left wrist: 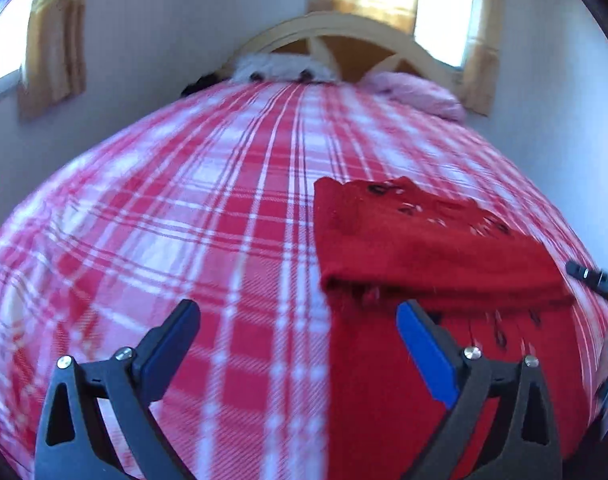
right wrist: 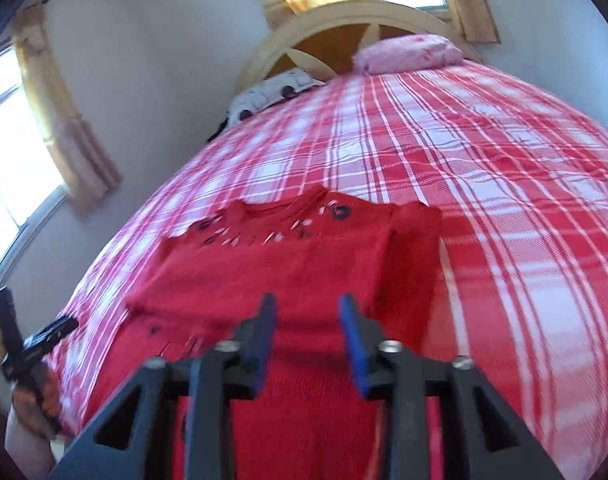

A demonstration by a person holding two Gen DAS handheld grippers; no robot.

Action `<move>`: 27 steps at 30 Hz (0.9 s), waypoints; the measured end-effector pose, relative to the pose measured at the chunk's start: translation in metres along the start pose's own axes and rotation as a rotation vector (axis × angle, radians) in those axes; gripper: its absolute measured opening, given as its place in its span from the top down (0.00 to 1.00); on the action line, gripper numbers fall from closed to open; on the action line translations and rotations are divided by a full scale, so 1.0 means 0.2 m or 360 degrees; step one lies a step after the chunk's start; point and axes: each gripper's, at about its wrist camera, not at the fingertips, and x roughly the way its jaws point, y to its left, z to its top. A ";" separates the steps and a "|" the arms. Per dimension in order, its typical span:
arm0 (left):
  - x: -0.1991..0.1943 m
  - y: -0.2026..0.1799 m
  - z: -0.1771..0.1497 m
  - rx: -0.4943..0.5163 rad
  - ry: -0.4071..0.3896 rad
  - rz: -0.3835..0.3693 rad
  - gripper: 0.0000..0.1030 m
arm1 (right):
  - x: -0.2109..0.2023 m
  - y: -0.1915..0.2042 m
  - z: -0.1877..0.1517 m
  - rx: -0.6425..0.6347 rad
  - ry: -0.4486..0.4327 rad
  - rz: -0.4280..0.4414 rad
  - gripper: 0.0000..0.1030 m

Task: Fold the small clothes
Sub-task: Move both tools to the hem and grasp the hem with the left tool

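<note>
A red knit top [left wrist: 424,248] with dark and pale trim at its neckline lies on the plaid bed, its upper part folded down over the lower part. My left gripper [left wrist: 296,306] is open wide above the sheet, and its right finger [left wrist: 420,344] overlaps the top's left edge. In the right wrist view the top [right wrist: 296,256] fills the near middle. My right gripper [right wrist: 308,298] hovers over its folded edge, jaws partly open with nothing pressed between them. The left gripper [right wrist: 20,340] and a hand [right wrist: 36,400] show at the bed's left edge.
The bed is covered by a red-and-white plaid sheet [left wrist: 208,208]. A white spotted pillow [right wrist: 272,88] and a pink pillow [right wrist: 408,52] lie against the wooden headboard [right wrist: 344,20]. A wall and curtained windows [right wrist: 8,152] run along the bed's left side.
</note>
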 end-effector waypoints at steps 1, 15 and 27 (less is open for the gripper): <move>-0.04 0.03 -0.01 0.0026 -0.0013 -0.0017 0.02 | -0.08 0.01 -0.05 -0.0024 -0.0003 0.0002 0.49; -0.28 0.00 -0.51 0.0225 0.0313 -0.0428 0.02 | -0.58 0.04 -0.75 -0.0032 0.0265 0.0068 0.47; -0.26 -0.11 -0.69 0.0234 0.0477 -0.0658 0.03 | -0.58 -0.06 -0.99 0.0208 0.0360 0.0187 0.47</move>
